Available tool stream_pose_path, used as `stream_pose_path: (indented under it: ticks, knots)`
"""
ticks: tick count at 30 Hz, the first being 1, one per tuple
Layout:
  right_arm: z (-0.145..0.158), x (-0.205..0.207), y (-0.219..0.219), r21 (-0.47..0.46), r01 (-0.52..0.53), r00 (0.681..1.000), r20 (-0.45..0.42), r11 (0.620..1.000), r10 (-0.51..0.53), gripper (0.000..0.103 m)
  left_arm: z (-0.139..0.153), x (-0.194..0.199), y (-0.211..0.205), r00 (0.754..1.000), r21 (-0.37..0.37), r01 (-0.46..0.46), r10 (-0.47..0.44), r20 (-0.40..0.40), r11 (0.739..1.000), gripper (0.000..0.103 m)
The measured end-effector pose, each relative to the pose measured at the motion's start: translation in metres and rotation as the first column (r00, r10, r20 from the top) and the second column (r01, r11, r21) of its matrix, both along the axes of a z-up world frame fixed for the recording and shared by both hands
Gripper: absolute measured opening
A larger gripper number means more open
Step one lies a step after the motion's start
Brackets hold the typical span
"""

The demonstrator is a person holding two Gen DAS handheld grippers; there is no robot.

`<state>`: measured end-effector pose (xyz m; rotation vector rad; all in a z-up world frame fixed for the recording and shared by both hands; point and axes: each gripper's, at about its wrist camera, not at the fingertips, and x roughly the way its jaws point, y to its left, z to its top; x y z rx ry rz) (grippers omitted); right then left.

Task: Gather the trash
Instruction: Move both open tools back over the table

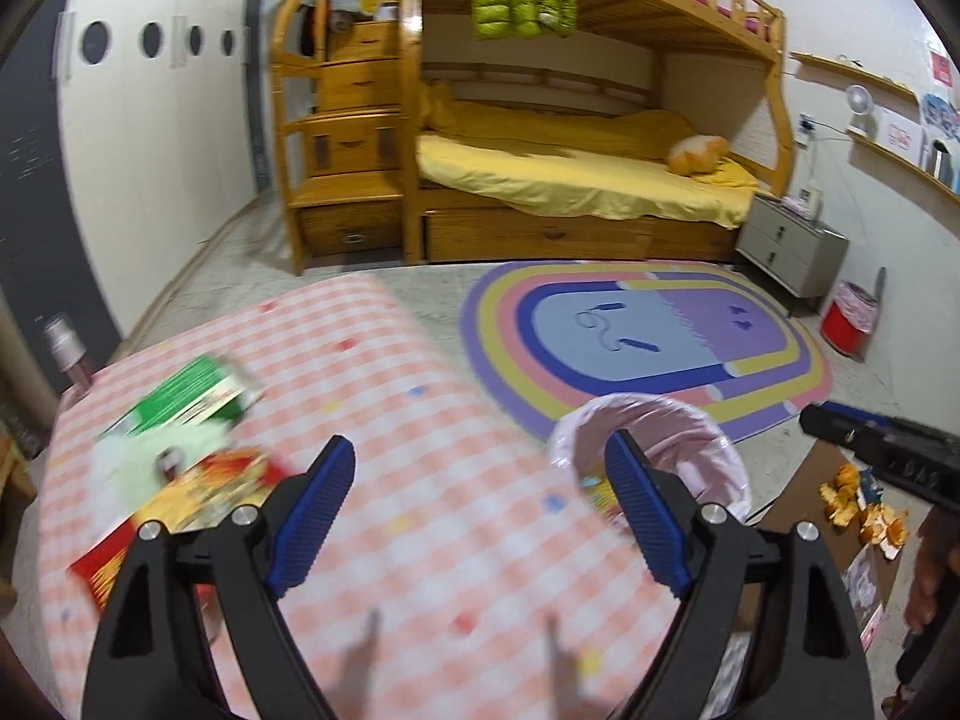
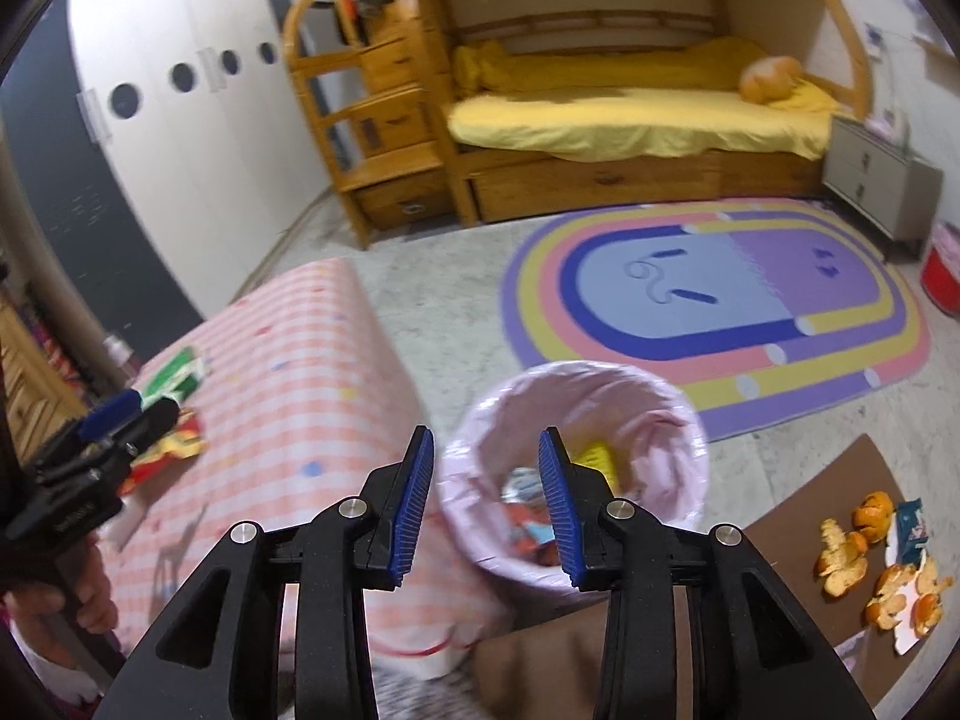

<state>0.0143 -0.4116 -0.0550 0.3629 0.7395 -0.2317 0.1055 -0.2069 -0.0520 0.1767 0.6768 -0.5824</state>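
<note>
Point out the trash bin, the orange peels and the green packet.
trash bin [image 2: 672, 420]: right wrist view, on the pink liner along its far inner wall.
orange peels [image 2: 843, 561]: right wrist view, on the biggest peel's pale inside.
green packet [image 1: 180, 399]: left wrist view, on its green face.

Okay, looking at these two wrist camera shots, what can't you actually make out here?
- Wrappers on the checked tablecloth: left wrist view, motion blur; print unreadable.
- Contents of the pink-lined bin: right wrist view, blurred, partly behind the right gripper.
- Bottle: left wrist view, base hidden behind the table edge.
- Orange peels: partly behind the right gripper.
</note>
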Motion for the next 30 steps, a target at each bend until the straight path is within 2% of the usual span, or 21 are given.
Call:
stream_pose_path:
  ticks: [7,12,16,24,28,30]
  knots:
    - [0.006,0.015,0.075,-0.029,-0.184,0.983,-0.011,0.982,0.184,0.041,-0.01,-0.025,0.084,0.992,0.016,-0.127,0.128,-0.024,0.992,0.084]
    - [0.004,0.034,0.125,-0.041,-0.295,0.956,-0.025,0.955,0.294,0.041,-0.013,-0.029,0.143,0.968,0.021,-0.246,0.247,-0.044,0.969,0.085]
    - [-0.001,0.045,0.163,-0.087,-0.363,0.932,-0.052,0.928,0.36,0.041,-0.014,-0.029,0.181,0.944,0.026,-0.327,0.328,-0.036,0.945,0.087]
    - [-0.021,0.07,0.208,-0.121,-0.456,0.889,-0.115,0.882,0.443,0.042,-0.023,-0.021,0.22,0.907,0.015,-0.419,0.419,-0.052,0.908,0.087]
    - [-0.028,0.086,0.222,-0.138,-0.478,0.877,-0.133,0.867,0.462,0.053,-0.027,-0.012,0.233,0.89,0.018,-0.452,0.453,-0.057,0.892,0.087]
    - [-0.032,0.095,0.227,-0.134,-0.489,0.87,-0.141,0.862,0.472,0.055,-0.029,-0.006,0.239,0.881,0.023,-0.469,0.47,-0.06,0.883,0.087]
